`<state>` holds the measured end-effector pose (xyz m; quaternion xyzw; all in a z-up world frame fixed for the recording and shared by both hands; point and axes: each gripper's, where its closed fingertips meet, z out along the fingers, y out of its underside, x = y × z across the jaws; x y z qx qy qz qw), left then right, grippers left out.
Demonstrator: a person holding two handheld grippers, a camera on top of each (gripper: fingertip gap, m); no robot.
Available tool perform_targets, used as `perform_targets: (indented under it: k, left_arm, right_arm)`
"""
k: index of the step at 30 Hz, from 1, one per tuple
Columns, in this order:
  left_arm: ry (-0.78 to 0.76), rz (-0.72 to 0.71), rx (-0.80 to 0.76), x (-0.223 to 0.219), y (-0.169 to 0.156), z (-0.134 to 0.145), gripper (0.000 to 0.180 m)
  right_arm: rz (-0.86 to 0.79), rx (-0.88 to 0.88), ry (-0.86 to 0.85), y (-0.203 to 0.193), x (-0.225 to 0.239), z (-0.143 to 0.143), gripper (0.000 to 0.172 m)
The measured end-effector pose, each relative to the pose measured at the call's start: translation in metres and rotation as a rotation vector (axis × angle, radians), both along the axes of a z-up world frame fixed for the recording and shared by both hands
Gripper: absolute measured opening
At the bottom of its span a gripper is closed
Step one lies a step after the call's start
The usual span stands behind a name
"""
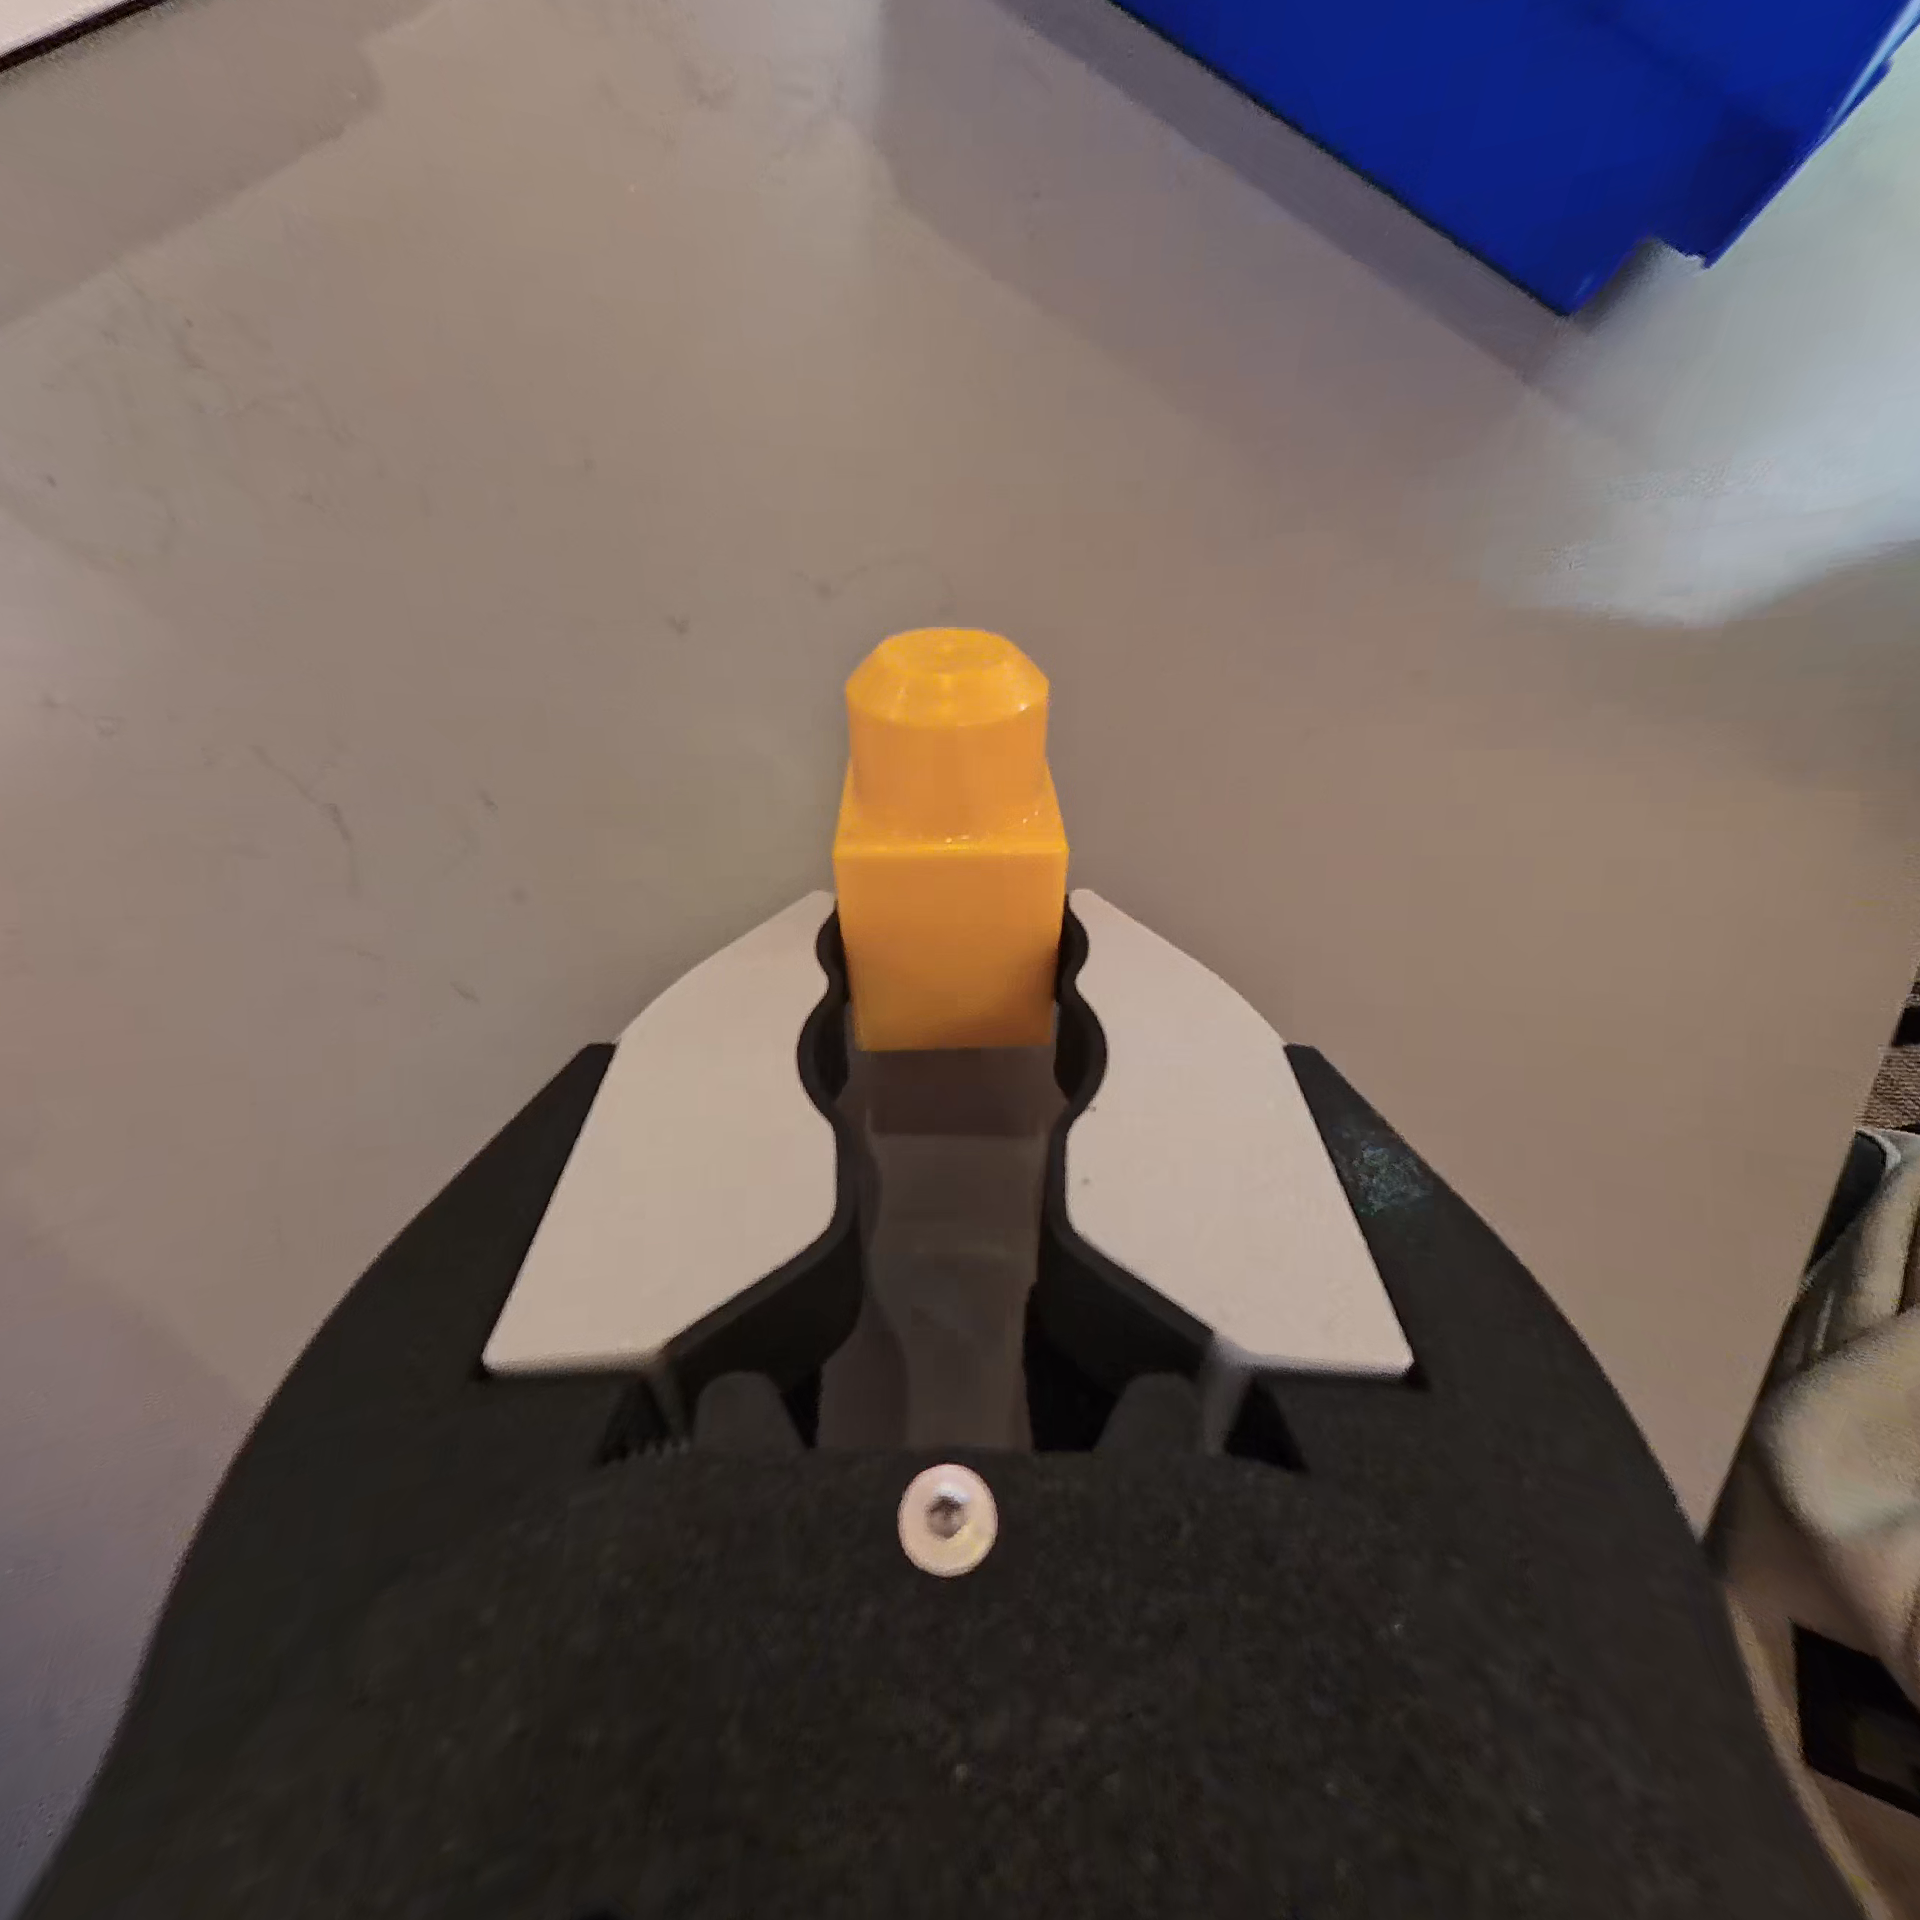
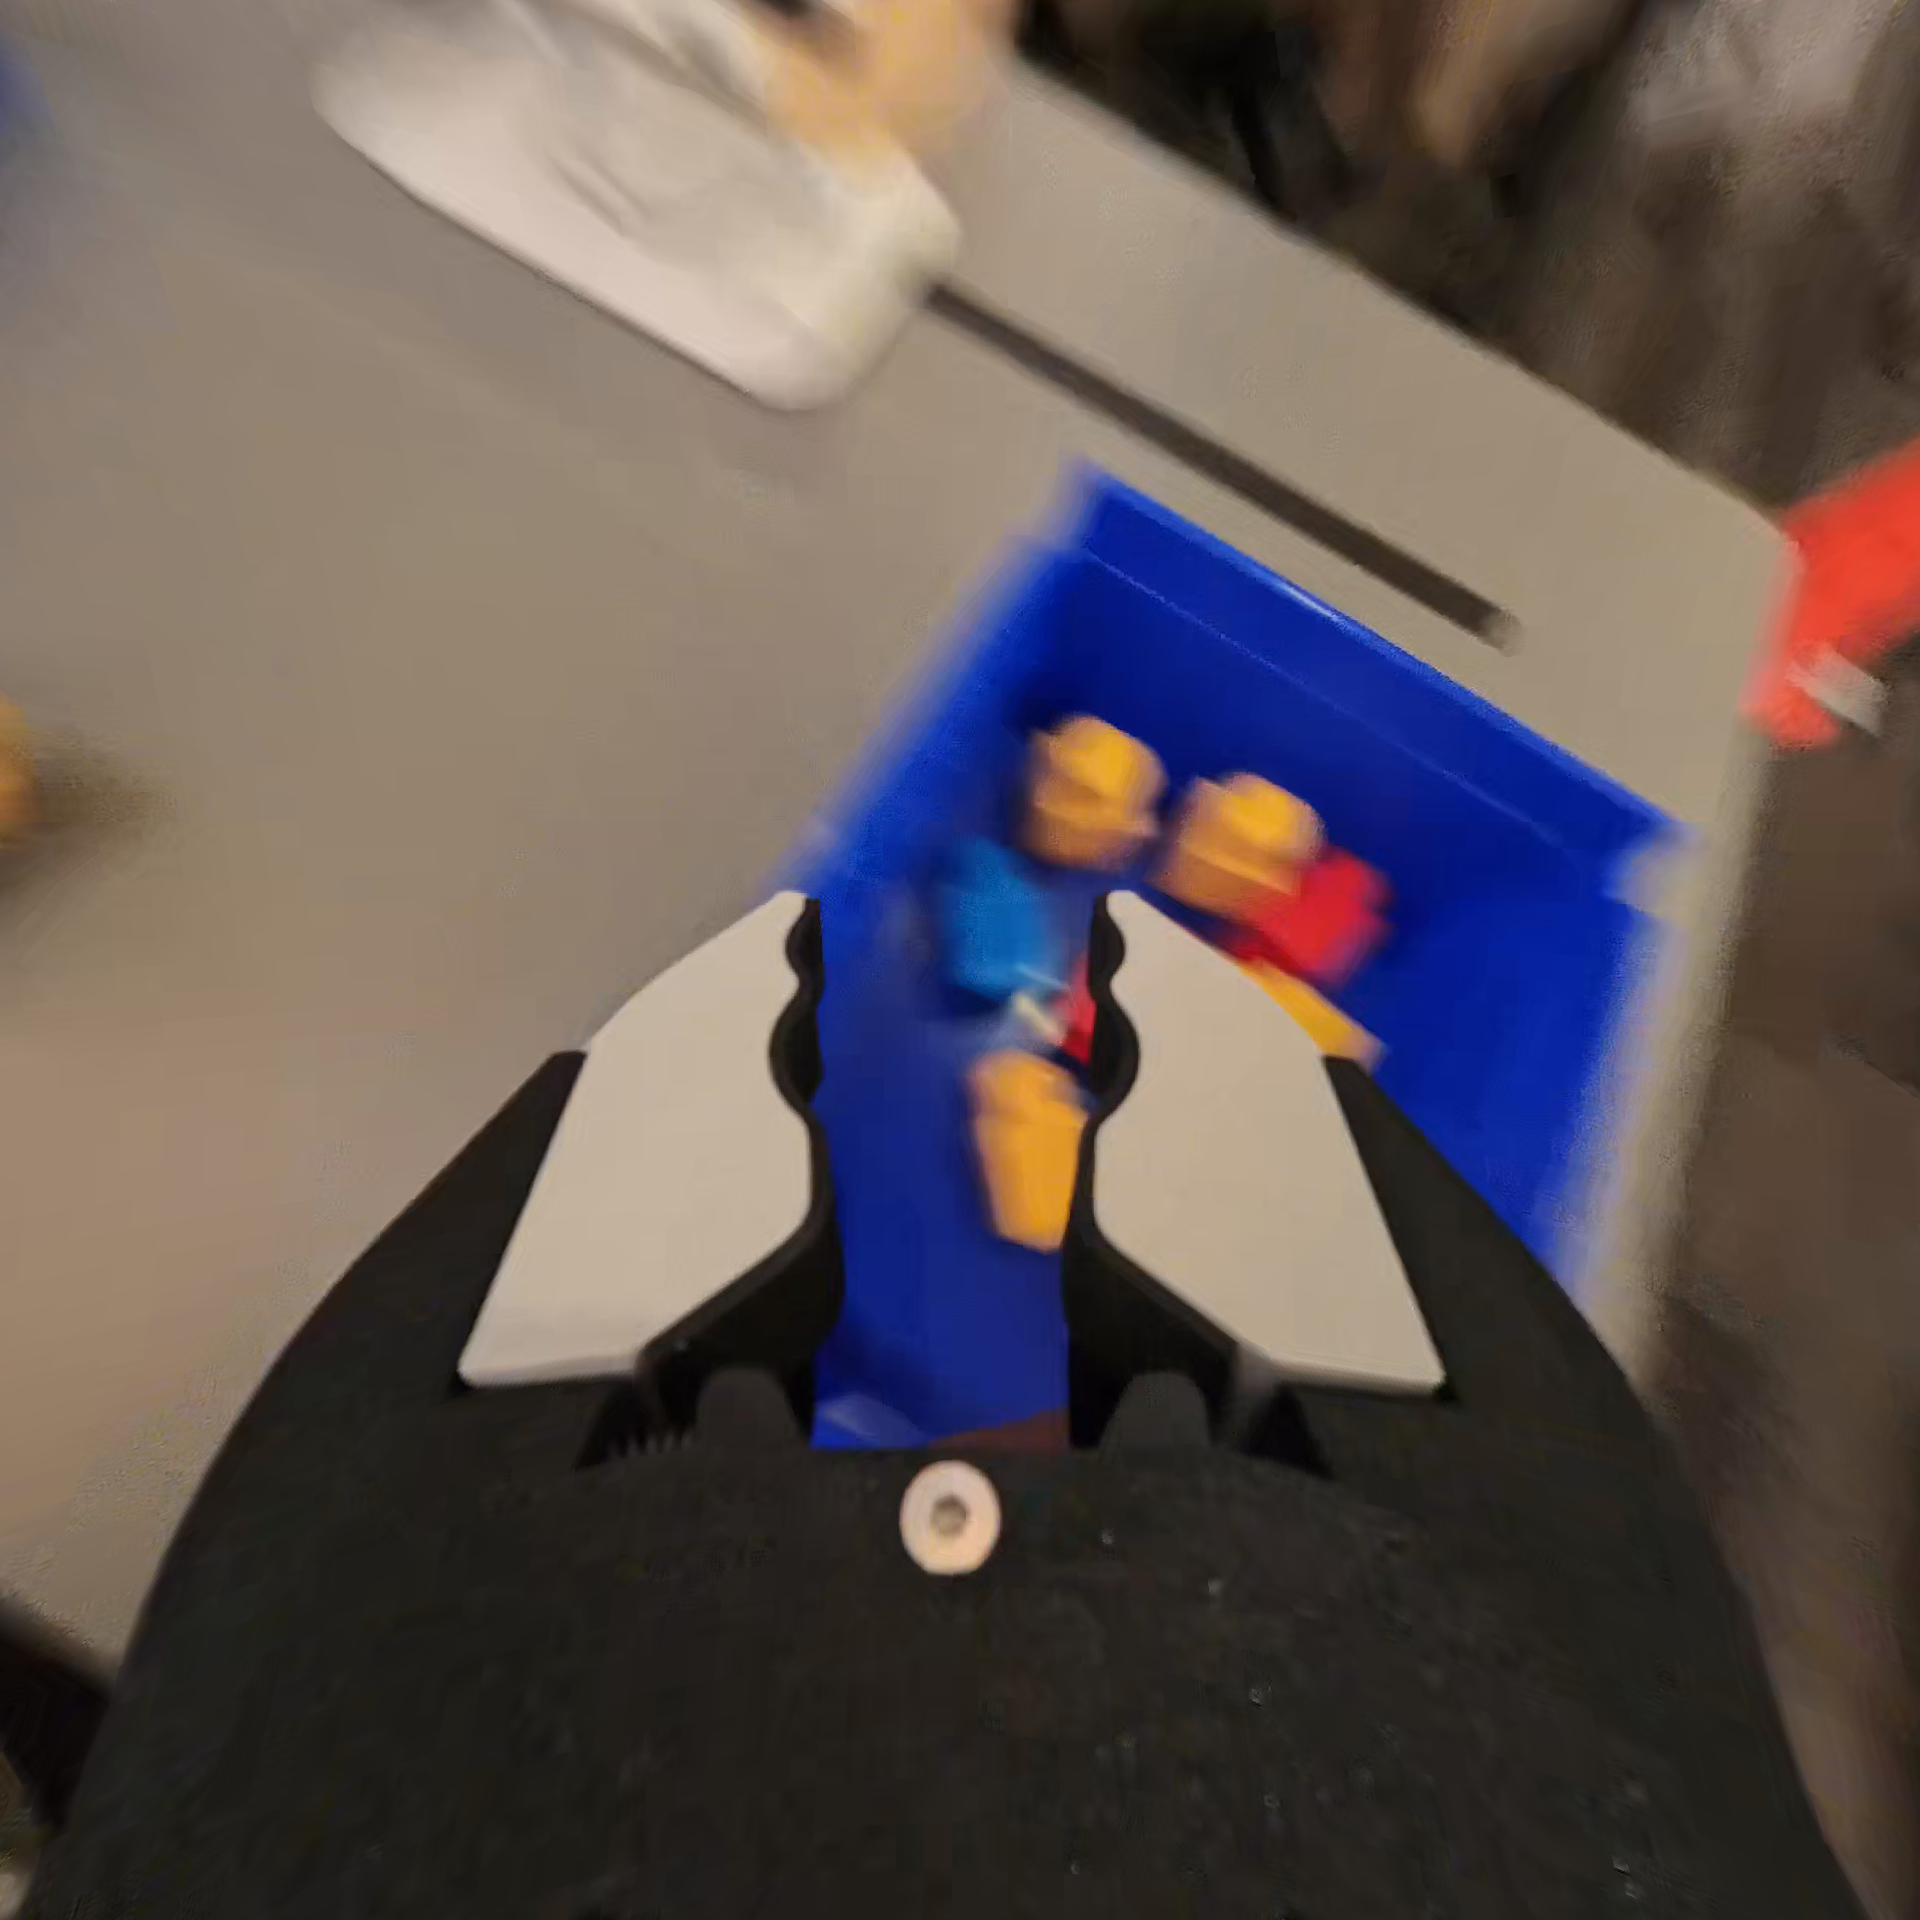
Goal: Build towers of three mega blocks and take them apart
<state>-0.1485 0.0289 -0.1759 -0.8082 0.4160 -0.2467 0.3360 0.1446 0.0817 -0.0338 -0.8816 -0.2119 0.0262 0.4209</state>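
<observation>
In the left wrist view my left gripper (image 1: 951, 935) is shut on an orange mega block (image 1: 948, 831). Both pads press on its sides, its stud points away from me, and it hangs a little above the grey table (image 1: 416, 623). In the blurred right wrist view my right gripper (image 2: 956, 935) is open and empty, hovering over a blue bin (image 2: 1351, 665). In the bin lie loose blocks: two orange ones (image 2: 1091, 790) (image 2: 1242, 842), a red one (image 2: 1330, 925), a light blue one (image 2: 997, 925) and another orange one (image 2: 1023, 1153).
The blue bin also shows at the top right of the left wrist view (image 1: 1507, 125). A white cloth-like thing (image 2: 665, 208) lies at the far side of the table, with a dark slot (image 2: 1195, 447) behind the bin. A red object (image 2: 1860, 603) is past the table's right edge.
</observation>
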Motion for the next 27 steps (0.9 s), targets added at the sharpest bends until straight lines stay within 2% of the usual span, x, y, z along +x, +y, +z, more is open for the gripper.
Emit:
perform_targets:
  k: [1, 4, 6, 8, 11, 14, 16, 18, 21, 23, 27]
  left_arm:
    - [0.007, -0.001, -0.005, 0.001, 0.002, -0.001, 0.037]
    - [0.058, -0.001, -0.045, 0.004, 0.009, -0.005, 0.037]
    - [0.111, -0.001, -0.070, 0.006, 0.015, -0.006, 0.037]
    - [0.228, -0.006, -0.077, 0.006, 0.025, -0.010, 0.037]
    - [0.451, -0.091, -0.120, 0.005, 0.036, -0.012, 0.036]
    - [0.665, -0.169, -0.174, -0.003, 0.049, -0.012, 0.036]
    - [0.760, -0.224, -0.211, -0.006, 0.054, -0.014, 0.037]
    - [0.823, -0.248, -0.213, -0.008, 0.060, -0.015, 0.037]
    - [0.850, -0.265, -0.222, -0.006, 0.063, -0.018, 0.037]
    - [0.839, -0.264, -0.225, -0.004, 0.062, -0.019, 0.045]
    - [0.718, -0.240, -0.194, -0.008, 0.054, -0.001, 0.063]
  right_arm:
    - [0.115, 0.075, 0.158, -0.023, -0.043, 0.007, 0.048]
    - [0.355, 0.156, 0.501, -0.088, -0.137, 0.000, 0.039]
    - [0.426, 0.109, 0.617, -0.116, -0.174, -0.018, 0.039]
    - [0.466, 0.067, 0.666, -0.133, -0.193, -0.031, 0.040]
    - [0.479, 0.047, 0.700, -0.143, -0.195, -0.038, 0.040]
    - [0.468, 0.043, 0.815, -0.149, -0.187, -0.033, 0.039]
    - [0.476, 0.021, 0.882, -0.157, -0.182, -0.033, 0.038]
    - [0.470, -0.012, 0.880, -0.161, -0.175, -0.041, 0.039]
    - [0.438, -0.010, 0.854, -0.161, -0.164, -0.049, 0.039]
    - [0.431, -0.010, 0.862, -0.162, -0.161, -0.049, 0.039]
    - [0.394, 0.012, 0.733, -0.156, -0.158, -0.063, 0.041]
